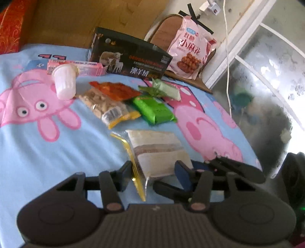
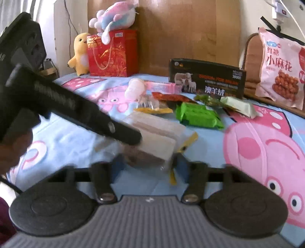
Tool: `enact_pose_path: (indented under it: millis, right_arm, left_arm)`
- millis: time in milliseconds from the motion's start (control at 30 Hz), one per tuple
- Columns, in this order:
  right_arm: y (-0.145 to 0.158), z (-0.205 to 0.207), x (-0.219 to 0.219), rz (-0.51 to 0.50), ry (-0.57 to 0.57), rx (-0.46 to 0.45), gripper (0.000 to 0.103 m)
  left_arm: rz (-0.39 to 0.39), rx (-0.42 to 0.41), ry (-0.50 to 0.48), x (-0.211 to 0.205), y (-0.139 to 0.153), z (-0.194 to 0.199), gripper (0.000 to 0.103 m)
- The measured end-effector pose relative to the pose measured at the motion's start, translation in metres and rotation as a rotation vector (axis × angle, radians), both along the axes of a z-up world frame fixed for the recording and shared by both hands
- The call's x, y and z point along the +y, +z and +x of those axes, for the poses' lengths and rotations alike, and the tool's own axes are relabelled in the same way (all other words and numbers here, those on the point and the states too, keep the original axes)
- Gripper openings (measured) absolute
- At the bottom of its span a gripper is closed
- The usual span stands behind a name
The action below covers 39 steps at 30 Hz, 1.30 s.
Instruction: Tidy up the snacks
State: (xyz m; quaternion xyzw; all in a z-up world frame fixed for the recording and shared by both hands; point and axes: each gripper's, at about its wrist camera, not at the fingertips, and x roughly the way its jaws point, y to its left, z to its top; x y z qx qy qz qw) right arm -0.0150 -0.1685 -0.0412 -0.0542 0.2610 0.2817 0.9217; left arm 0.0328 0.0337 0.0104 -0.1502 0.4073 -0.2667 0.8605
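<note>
- Left gripper (image 1: pixel 152 174): its two fingers stand partly open on either side of the near end of the clear-wrapped wafer pack (image 1: pixel 154 150). In the left wrist view I cannot tell whether the pads press on the wrapper.
- Right gripper (image 2: pixel 147 165): its fingers also stand partly open, with the brown-and-cream end of the same pack between them. The frame is blurred here, so contact is unclear.
- In the right wrist view the left gripper's dark finger reaches in from ten o'clock and touches the top of the pack.
- The wafer pack lies on the blue cartoon-pig bedsheet (image 1: pixel 47 156), close in front of both grippers, with a yellow sealed edge (image 1: pixel 133 162) on one side.
- Seen from the left wrist, the other snacks sit beyond the pack at twelve o'clock:
- a bright green packet (image 1: pixel 154 111) just beyond it;
- a pale green packet (image 1: pixel 167 90) beyond that;
- a clear bag of biscuits (image 1: pixel 106 106) at eleven o'clock, with an orange-red packet (image 1: pixel 116 90) lying on its far end;
- a white cup (image 1: pixel 64 84) tipped over at ten o'clock, touching a long pink box (image 1: pixel 89 67).
- A black box with sheep pictures (image 1: pixel 131 57) stands behind them all.
- A pink bag of fried twists (image 1: pixel 190 51) leans on a chair (image 1: pixel 162 32) at one o'clock.
- A red gift bag (image 2: pixel 112 55) and two plush toys (image 2: pixel 112 16) stand at the far corner at eleven o'clock in the right wrist view.
</note>
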Motion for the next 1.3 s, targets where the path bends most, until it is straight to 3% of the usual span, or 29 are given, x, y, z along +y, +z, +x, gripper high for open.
enact_pose_path:
  millis: [200, 333, 567, 833, 933, 967, 1033, 1133, 1200, 1300]
  right_arm:
    - [0.037, 0.018, -0.007, 0.091, -0.019, -0.095, 0.052]
    - [0.062, 0.061, -0.005, 0.104, -0.047, -0.19, 0.052]
    - [0.078, 0.166, -0.008, 0.137, -0.113, -0.196, 0.051]
    - [0.064, 0.238, -0.006, 0.103, -0.18, -0.119, 0.054]
    - [0.065, 0.235, -0.007, 0.055, -0.303, -0.186, 0.06]
    - [0.068, 0.226, -0.016, 0.102, -0.314, -0.193, 0.06]
    - [0.073, 0.202, -0.034, 0.253, -0.252, -0.153, 0.06]
    - [0.061, 0.177, -0.039, 0.376, -0.098, -0.007, 0.058]
    - [0.044, 0.171, -0.021, 0.33, -0.033, 0.072, 0.054]
    - [0.024, 0.18, 0.007, 0.214, -0.032, 0.133, 0.05]
  left_arm:
    - [-0.014, -0.171, -0.011, 0.005, 0.052, 0.019, 0.048]
    - [-0.018, -0.252, 0.01, 0.003, 0.077, 0.067, 0.048]
    - [-0.052, -0.228, 0.071, -0.003, 0.087, 0.176, 0.048]
    - [-0.027, -0.181, 0.148, -0.013, 0.063, 0.247, 0.052]
    - [-0.068, -0.185, 0.147, 0.002, 0.068, 0.244, 0.054]
    - [-0.11, -0.223, 0.144, 0.016, 0.074, 0.232, 0.055]
    - [-0.109, -0.263, 0.174, 0.043, 0.079, 0.21, 0.062]
    - [-0.092, -0.219, 0.251, 0.087, 0.066, 0.185, 0.062]
    - [-0.113, -0.127, 0.3, 0.109, 0.045, 0.178, 0.062]
    - [-0.107, -0.018, 0.371, 0.125, 0.017, 0.18, 0.062]
